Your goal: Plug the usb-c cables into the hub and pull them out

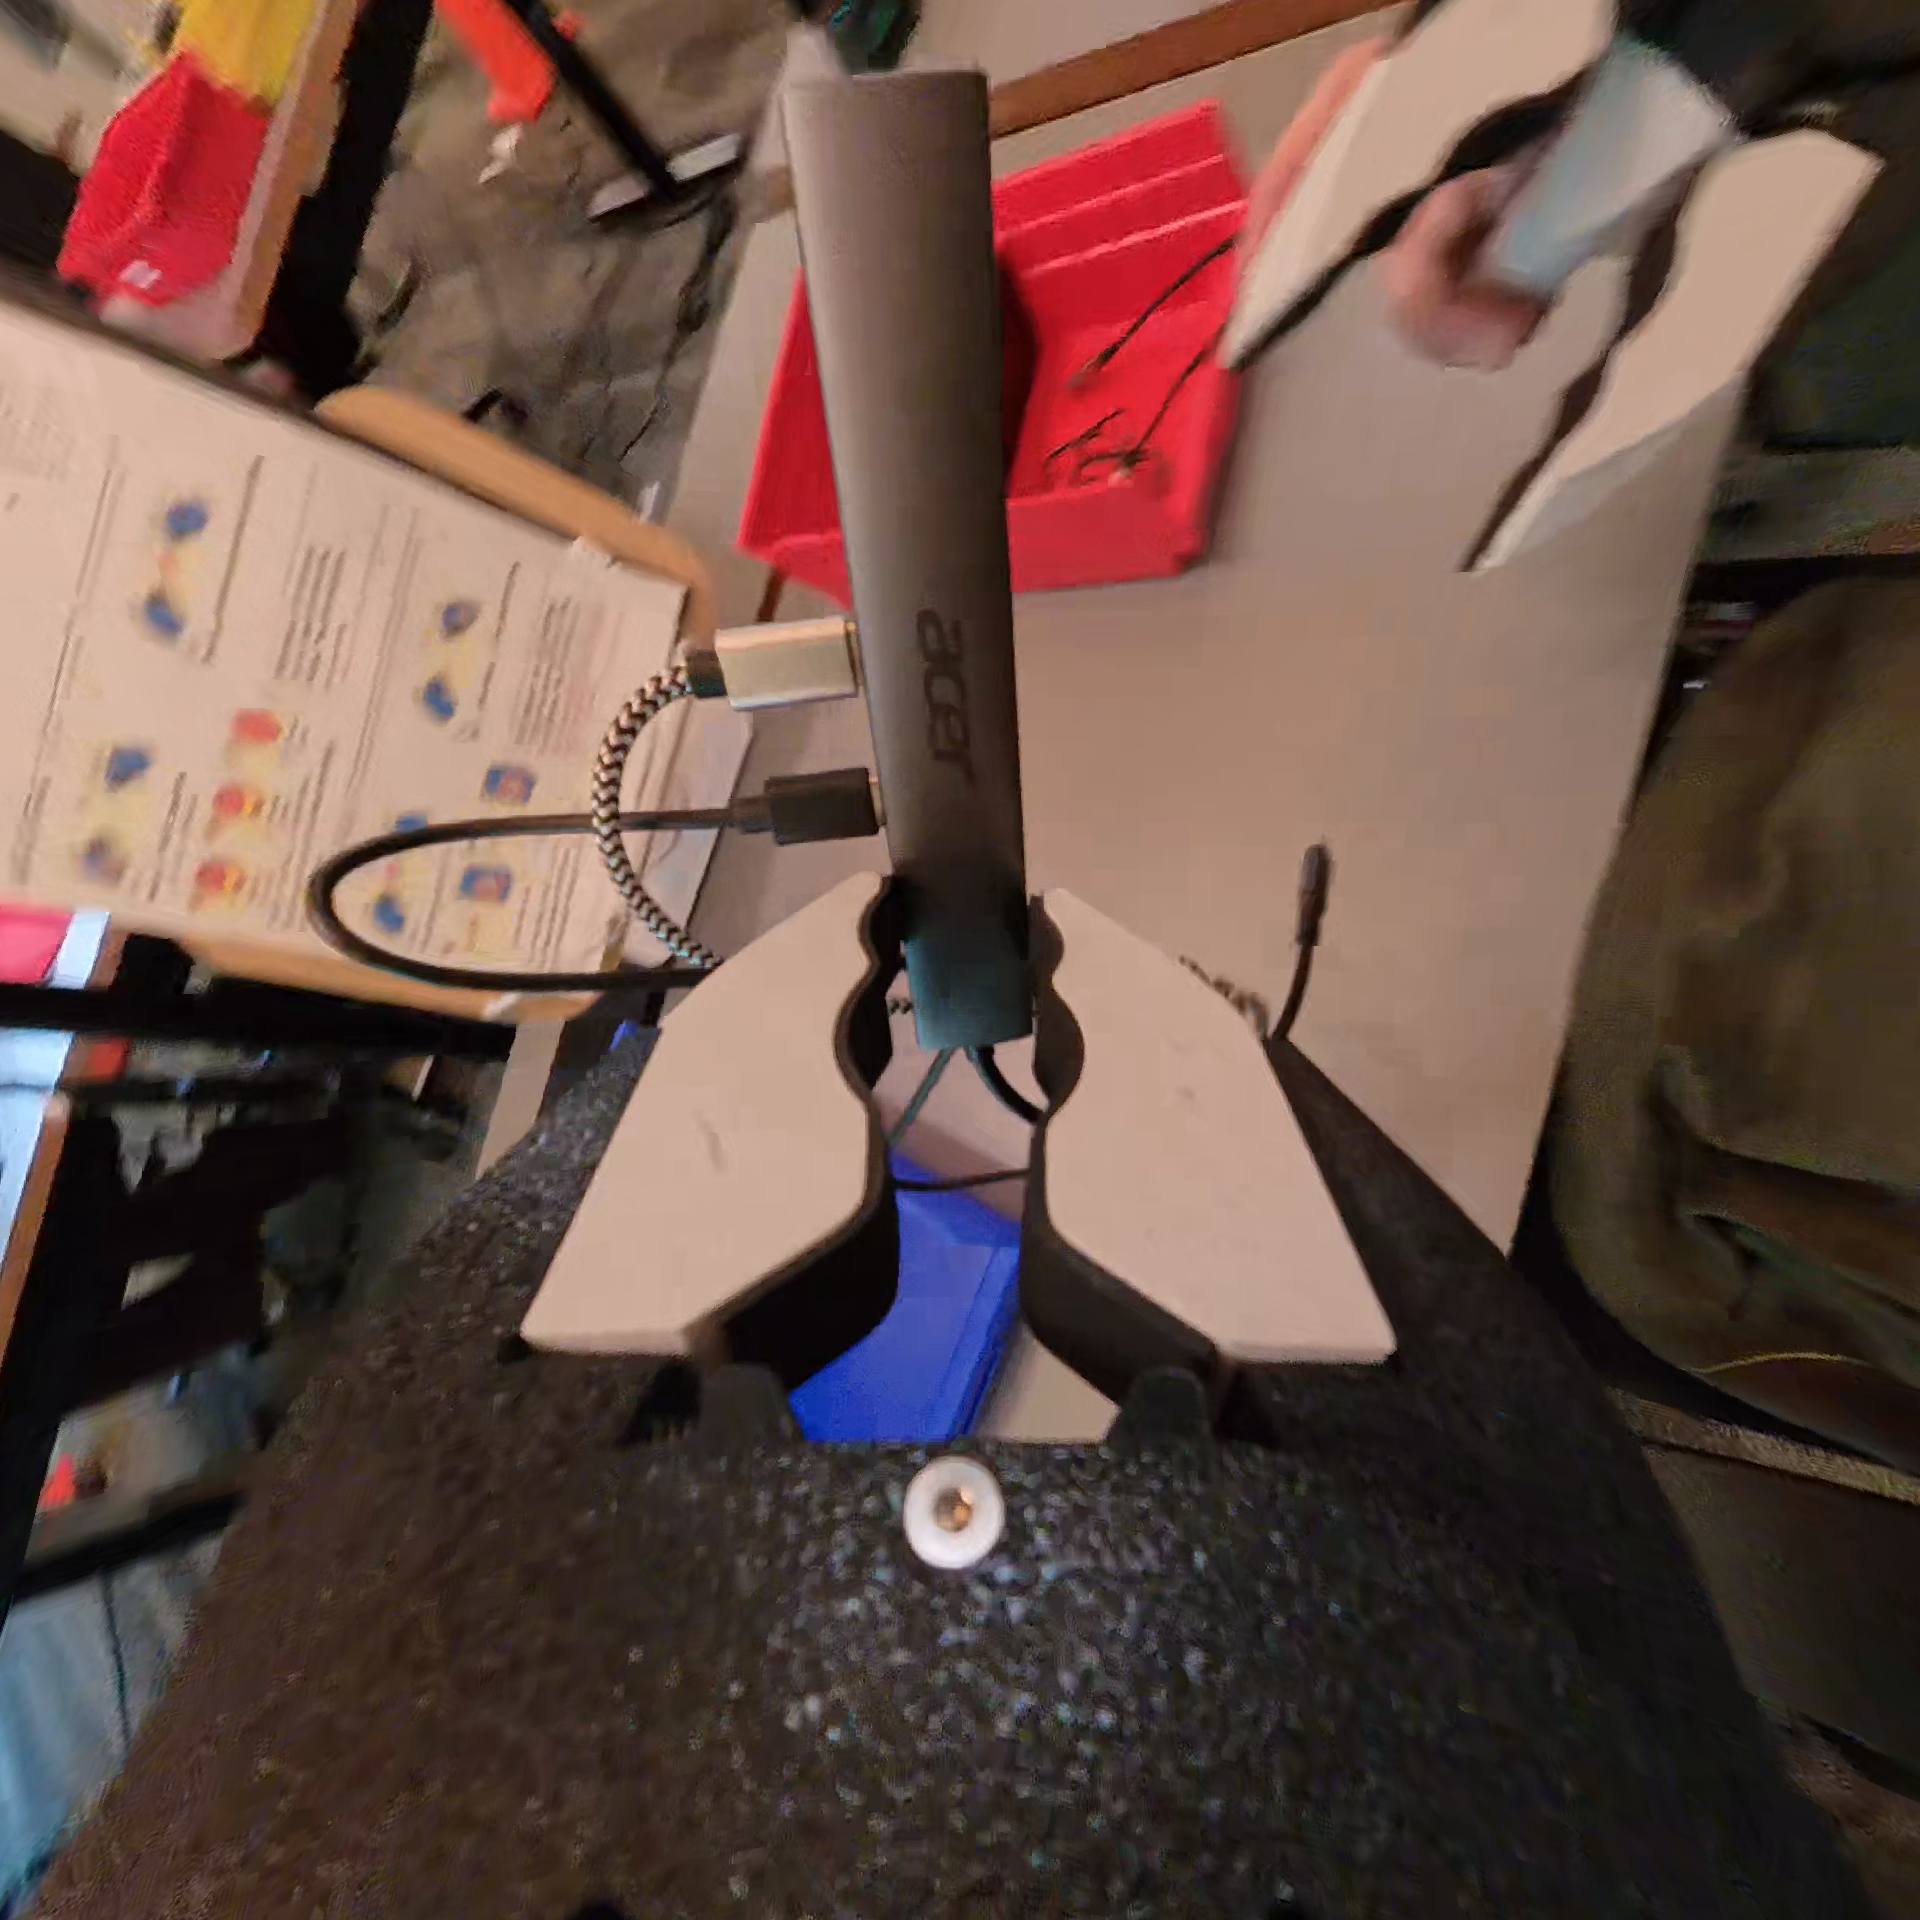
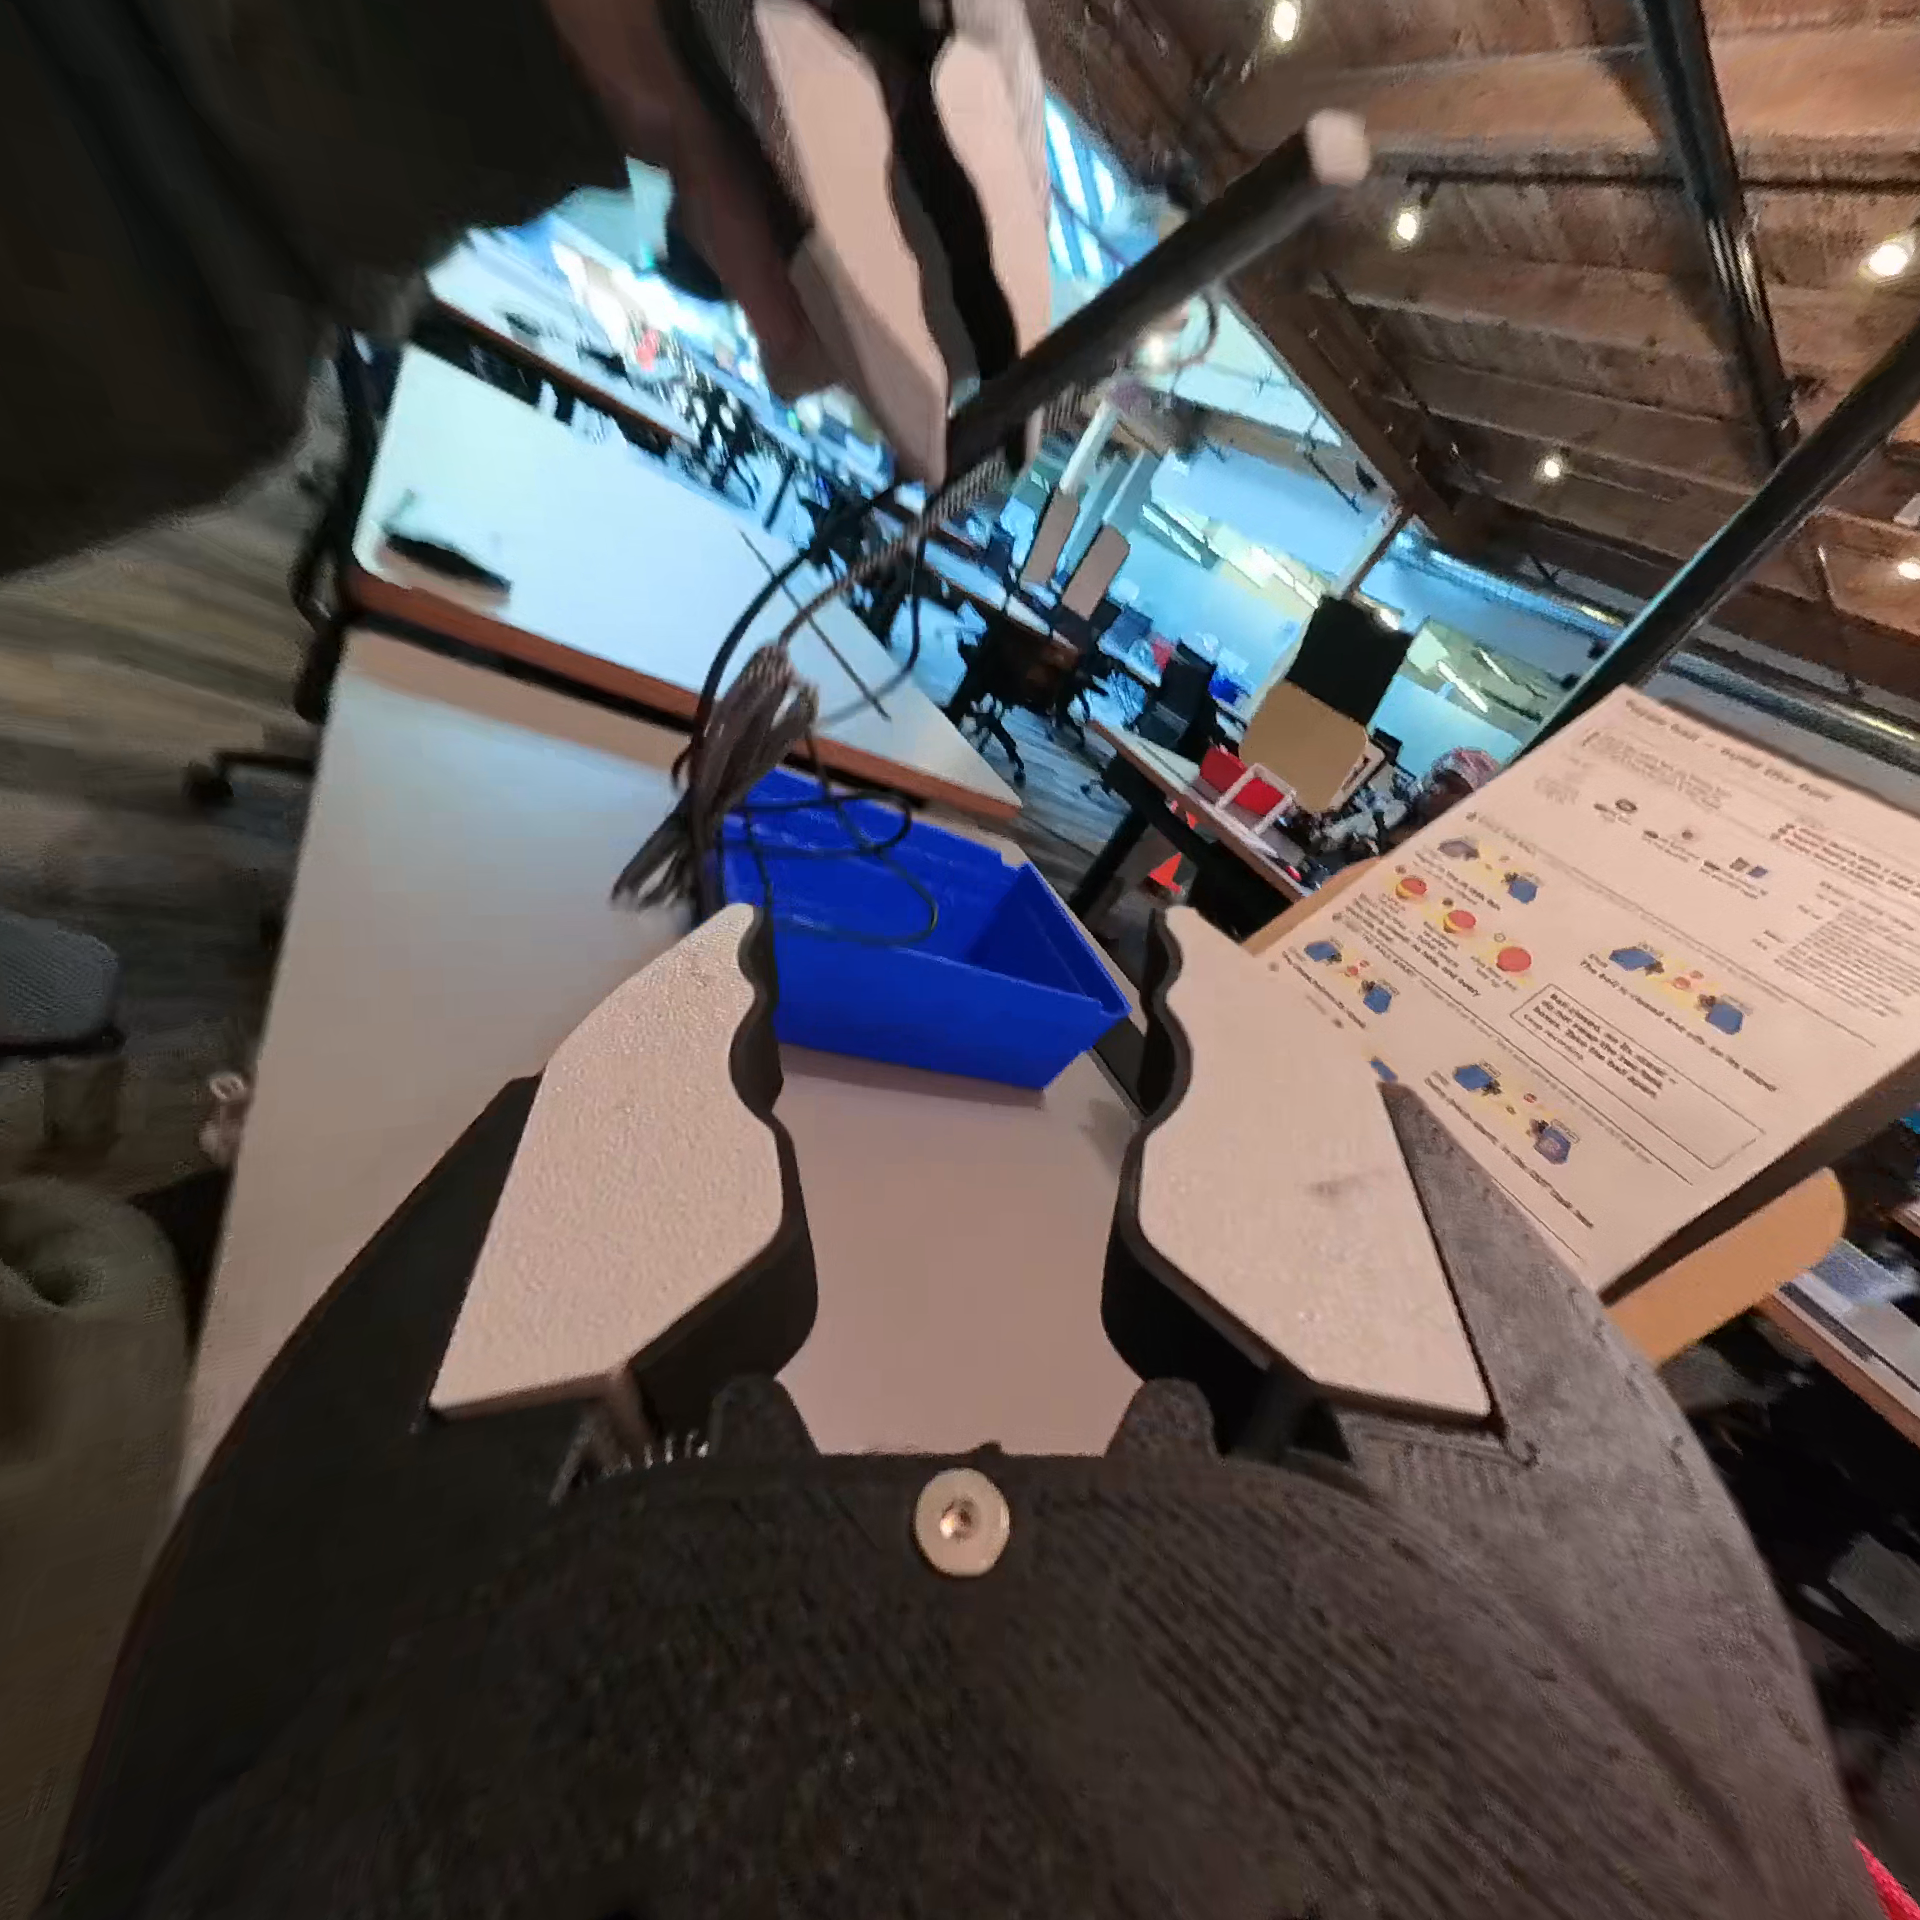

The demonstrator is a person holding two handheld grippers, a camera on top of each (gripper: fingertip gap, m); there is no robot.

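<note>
Left tongs (image 1: 961, 935) pinch rigid hub (image 1: 914, 499); right tongs (image 2: 956, 997) spread, empty. Grip silver plug (image 1: 790, 665), 9 o'clock; cable limp.

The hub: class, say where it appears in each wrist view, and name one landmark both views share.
Left wrist view: the hub stands centre, running upward, its lower end clamped in the left gripper.
Right wrist view: upper centre, edge-on and dark, held by the left gripper.
Shared landmark: the blue bin on the table.
</note>
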